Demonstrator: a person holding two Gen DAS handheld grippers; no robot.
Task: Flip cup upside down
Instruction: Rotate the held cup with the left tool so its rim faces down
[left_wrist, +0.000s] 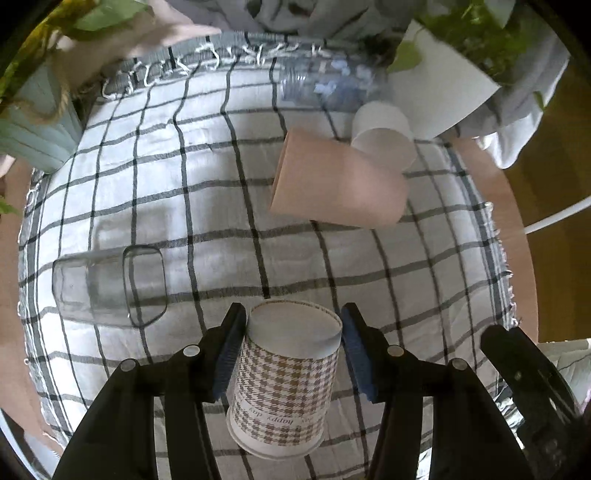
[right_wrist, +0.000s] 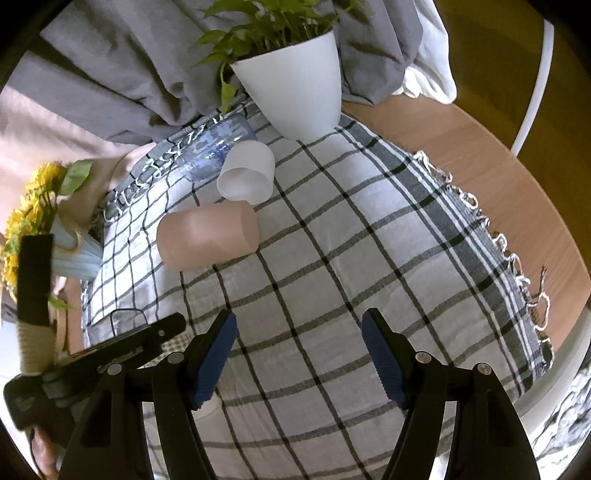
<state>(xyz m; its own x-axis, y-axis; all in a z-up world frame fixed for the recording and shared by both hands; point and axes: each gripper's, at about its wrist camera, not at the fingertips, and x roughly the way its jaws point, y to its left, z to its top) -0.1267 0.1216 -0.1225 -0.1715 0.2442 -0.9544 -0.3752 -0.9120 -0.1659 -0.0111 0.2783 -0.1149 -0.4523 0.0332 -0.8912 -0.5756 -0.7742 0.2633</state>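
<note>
Bare checked cloth (right_wrist: 314, 295) centre, pink cup (right_wrist: 208, 238) beyond, possibly reachable

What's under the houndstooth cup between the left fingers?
The houndstooth cup stands rim-down, closed base up, on the checked cloth. The cup covers whatever is beneath and inside it. Left gripper flanks it; contact unclear.

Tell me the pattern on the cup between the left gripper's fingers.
The paper cup has a brown-and-white houndstooth print with a white rim, clearest in the left wrist view.
</note>
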